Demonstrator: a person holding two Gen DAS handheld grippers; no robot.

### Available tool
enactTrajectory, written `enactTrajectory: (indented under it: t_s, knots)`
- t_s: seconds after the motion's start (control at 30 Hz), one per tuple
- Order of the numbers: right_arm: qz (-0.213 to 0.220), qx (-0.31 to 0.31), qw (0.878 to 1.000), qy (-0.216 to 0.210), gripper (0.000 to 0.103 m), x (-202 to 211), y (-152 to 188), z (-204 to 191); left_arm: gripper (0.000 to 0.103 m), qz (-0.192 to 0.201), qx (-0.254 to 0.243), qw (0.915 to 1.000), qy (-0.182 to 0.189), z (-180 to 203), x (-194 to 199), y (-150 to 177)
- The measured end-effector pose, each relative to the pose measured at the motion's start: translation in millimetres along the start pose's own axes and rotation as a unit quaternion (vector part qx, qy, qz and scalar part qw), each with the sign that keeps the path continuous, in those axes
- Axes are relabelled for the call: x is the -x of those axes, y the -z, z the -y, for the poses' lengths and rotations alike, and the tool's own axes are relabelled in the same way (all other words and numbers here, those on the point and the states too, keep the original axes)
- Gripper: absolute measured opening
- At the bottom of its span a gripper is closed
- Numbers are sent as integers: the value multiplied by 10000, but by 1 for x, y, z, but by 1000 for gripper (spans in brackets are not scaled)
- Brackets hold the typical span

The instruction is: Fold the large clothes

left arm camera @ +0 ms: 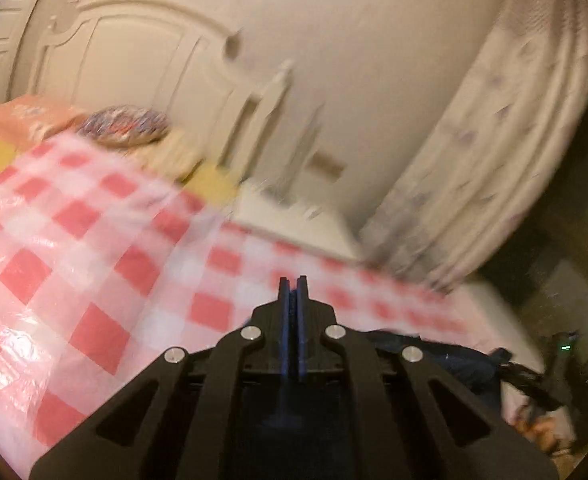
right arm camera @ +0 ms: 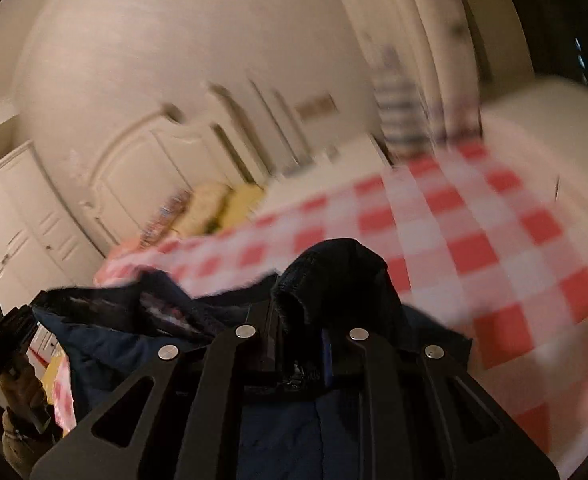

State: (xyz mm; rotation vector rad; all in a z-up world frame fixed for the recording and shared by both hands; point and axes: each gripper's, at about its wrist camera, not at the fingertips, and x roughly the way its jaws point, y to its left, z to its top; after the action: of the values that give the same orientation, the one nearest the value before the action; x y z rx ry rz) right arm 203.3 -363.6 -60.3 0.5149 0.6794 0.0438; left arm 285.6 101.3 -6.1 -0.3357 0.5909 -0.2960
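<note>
A dark navy garment (right arm camera: 142,332) hangs between my two grippers above a bed covered with a red-and-white checked sheet (right arm camera: 474,240). My right gripper (right arm camera: 314,304) is shut on a bunched black cuff or edge of the garment (right arm camera: 334,272), which hides the fingertips. My left gripper (left arm camera: 293,284) has its blue pads pressed together, and dark navy cloth (left arm camera: 454,354) trails off to its right; whether cloth is pinched between the pads is not clear. The left gripper also shows in the right wrist view (right arm camera: 6,332), held in a hand. Both views are motion-blurred.
The checked sheet (left arm camera: 74,240) covers the bed. Pillows and a patterned bundle (left arm camera: 126,126) lie by a cream headboard (left arm camera: 134,60). A white nightstand (left arm camera: 294,220) and pale curtains (left arm camera: 514,140) stand at the right. White wardrobe doors (right arm camera: 14,220) are at the left.
</note>
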Motion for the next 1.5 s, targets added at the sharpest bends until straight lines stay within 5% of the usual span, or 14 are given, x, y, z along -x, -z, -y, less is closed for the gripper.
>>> enactTrajectory:
  t_s: [0.1, 0.17, 0.23, 0.27, 0.3, 0.33, 0.47, 0.6, 0.7, 0.83, 0.93, 1.13, 1.3, 1.5]
  knots:
    - [-511, -312, 9979, 242, 22, -36, 8, 18, 4, -536, 59, 9971, -541, -21, -49, 13]
    - [-605, -499, 9969, 59, 24, -36, 9, 27, 18, -710, 158, 9944, -771, -39, -54, 25]
    - [-508, -457, 9975, -159, 39, -21, 5, 30, 79, -790, 179, 9937, -773, -51, -52, 31]
    - [-355, -330, 9986, -216, 53, -8, 0, 32, 83, -812, 157, 9938, -747, -56, -50, 32]
    - [-234, -265, 9993, -158, 89, -1, -4, 34, 83, -870, 98, 9937, -696, -59, -48, 33]
    - [44, -147, 9997, -194, 99, 11, -7, 36, 83, -950, 37, 9935, -633, -61, -47, 34]
    - [38, 519, 9986, 122, 99, 16, -16, 34, 83, -1557, -304, 9872, -139, -51, -53, 42]
    - [-769, 1199, 9894, 298, 99, -23, -10, 32, 81, -1929, -601, 9794, 37, -34, -68, 56]
    - [-1195, 1509, 9803, 432, 87, -52, -1, 33, 39, -2004, -874, 9755, -245, -23, -78, 64]
    - [-1074, 1583, 9815, 67, 38, -51, 8, 30, 5, -1540, -949, 9833, -193, -19, -53, 62]
    - [-451, 1466, 9882, -37, 19, -11, 12, 22, 4, -967, -798, 9921, -39, -13, -11, 54]
    - [471, 1449, 9883, 12, 16, 59, -15, -8, 4, -445, -1191, 9918, -136, 31, 22, 8]
    - [29, 1207, 9918, 409, 16, 3, -53, -7, 4, -913, -1038, 9866, -867, 26, -53, 3]
    - [-920, 856, 9889, 791, 16, -99, -25, 33, 6, -1434, -764, 9773, -1359, -10, -121, 47]
